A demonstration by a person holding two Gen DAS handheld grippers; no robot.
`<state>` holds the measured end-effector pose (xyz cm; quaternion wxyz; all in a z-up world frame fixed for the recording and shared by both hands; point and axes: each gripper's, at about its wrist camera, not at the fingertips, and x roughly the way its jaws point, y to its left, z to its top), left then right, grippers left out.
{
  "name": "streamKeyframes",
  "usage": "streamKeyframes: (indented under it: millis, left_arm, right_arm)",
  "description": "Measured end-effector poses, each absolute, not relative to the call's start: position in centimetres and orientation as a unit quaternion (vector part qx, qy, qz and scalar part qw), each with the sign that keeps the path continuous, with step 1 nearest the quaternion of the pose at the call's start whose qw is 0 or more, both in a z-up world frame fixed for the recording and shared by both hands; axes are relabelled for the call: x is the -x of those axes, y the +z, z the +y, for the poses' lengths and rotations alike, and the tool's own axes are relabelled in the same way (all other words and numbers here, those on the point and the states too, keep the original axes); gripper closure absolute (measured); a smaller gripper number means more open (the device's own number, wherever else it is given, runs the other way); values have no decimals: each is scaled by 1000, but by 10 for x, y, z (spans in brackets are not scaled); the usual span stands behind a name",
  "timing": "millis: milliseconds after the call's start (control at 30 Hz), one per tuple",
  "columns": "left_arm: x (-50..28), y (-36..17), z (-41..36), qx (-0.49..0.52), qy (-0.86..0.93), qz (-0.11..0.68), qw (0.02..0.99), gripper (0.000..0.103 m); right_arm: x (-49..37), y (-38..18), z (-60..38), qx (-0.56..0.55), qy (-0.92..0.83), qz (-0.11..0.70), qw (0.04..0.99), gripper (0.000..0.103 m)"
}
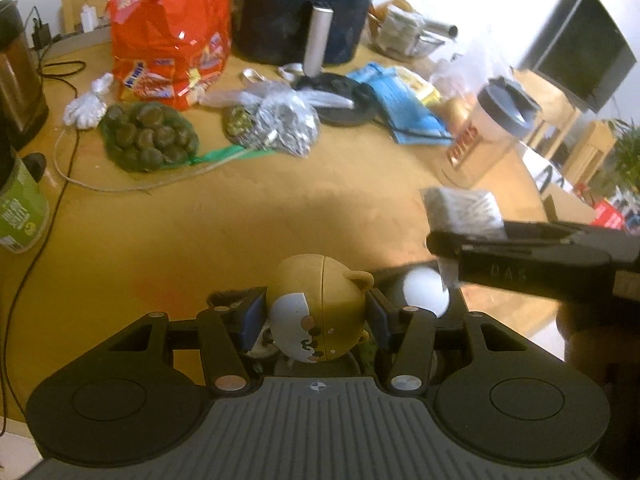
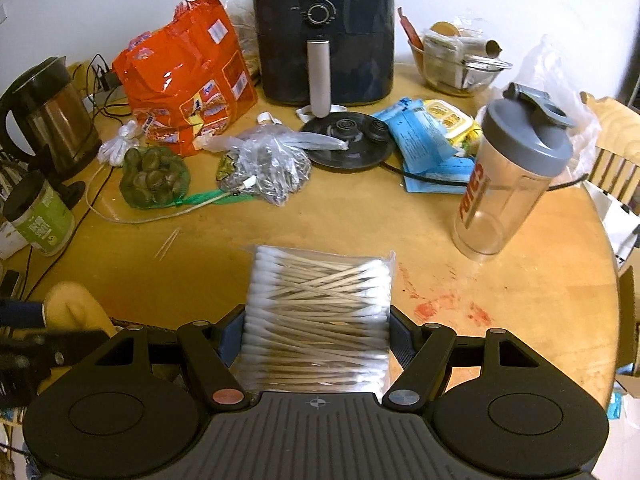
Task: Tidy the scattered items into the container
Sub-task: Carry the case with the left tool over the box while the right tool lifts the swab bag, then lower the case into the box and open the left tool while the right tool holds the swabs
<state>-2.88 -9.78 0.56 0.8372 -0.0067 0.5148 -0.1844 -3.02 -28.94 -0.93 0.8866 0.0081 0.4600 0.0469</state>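
From the left wrist, the left gripper (image 1: 316, 320) is clenched on a bear-head toy (image 1: 320, 312), held centred between its pads above the wooden table (image 1: 240, 216); the right gripper (image 1: 440, 248) comes in from the right. From the right wrist, that gripper grasps a pack of cotton swabs (image 2: 320, 312), swabs lying crosswise to the fingers. No container shows clearly in either view.

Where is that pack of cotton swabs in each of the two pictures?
Left wrist view: pack of cotton swabs at the right edge, held in the other tool's jaws.
Right wrist view: bottom centre, clamped between the jaws.
Shared landmark: the air fryer at the table's far side.
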Motion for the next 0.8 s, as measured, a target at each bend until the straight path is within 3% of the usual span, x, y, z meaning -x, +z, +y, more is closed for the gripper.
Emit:
streamKeyframes:
  millis: [733, 800]
  left_arm:
    - [42, -21, -112, -11, -210, 559, 802, 50]
    - [42, -22, -113, -15, -211, 563, 799, 45]
  right_arm:
    - [52, -13, -297, -15, 34, 466, 884, 30]
    - [53, -14, -297, -15, 35, 467, 884, 30]
